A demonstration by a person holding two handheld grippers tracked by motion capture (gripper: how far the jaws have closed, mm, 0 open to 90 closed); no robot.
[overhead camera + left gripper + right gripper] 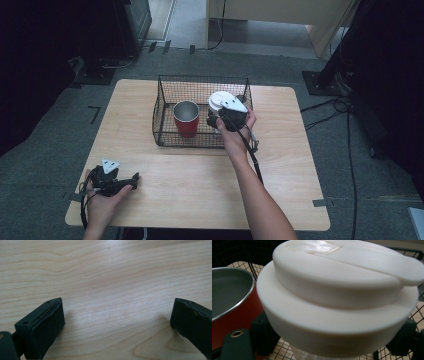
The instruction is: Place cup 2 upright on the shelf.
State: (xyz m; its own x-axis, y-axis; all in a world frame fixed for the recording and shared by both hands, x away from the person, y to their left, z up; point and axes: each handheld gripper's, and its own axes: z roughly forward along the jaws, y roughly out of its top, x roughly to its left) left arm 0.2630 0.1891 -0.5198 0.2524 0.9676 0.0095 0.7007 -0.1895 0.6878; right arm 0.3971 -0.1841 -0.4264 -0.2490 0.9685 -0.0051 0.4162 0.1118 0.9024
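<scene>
1. wood-grain bench [200, 185], pale and rounded at the corners, stands on grey carpet; dark stands and loose cables lie on the floor to the right, and a light wooden cabinet shows at the far edge of the high view.
2. wire basket [165, 107], black mesh, sits on the far middle of the bench. inside it, at its left, a red cup [186, 119] stands upright with its metal-lined mouth facing up.
3. the white-lidded cup [220, 102] is inside the basket at its right side, just beside the red cup. its long axis runs near vertical, lid up, leaning slightly in the right gripper view; below the lid [342, 297] a clear body [299, 353] narrows downward. the lid's flat tab points toward the far right of the basket in that view.
4. the right gripper [227, 119] reaches in over the basket's near wall and pinches the white-lidded cup just under its lid, one black jaw on each side of the body. whether the cup's base rests on the basket floor cannot be told.
5. the left gripper [131, 181] lies low at the near left of the bench, well apart from the basket, held in the left hand [102, 202]. in the left gripper view its jaws stand spread wide over bare wood with nothing between them.
</scene>
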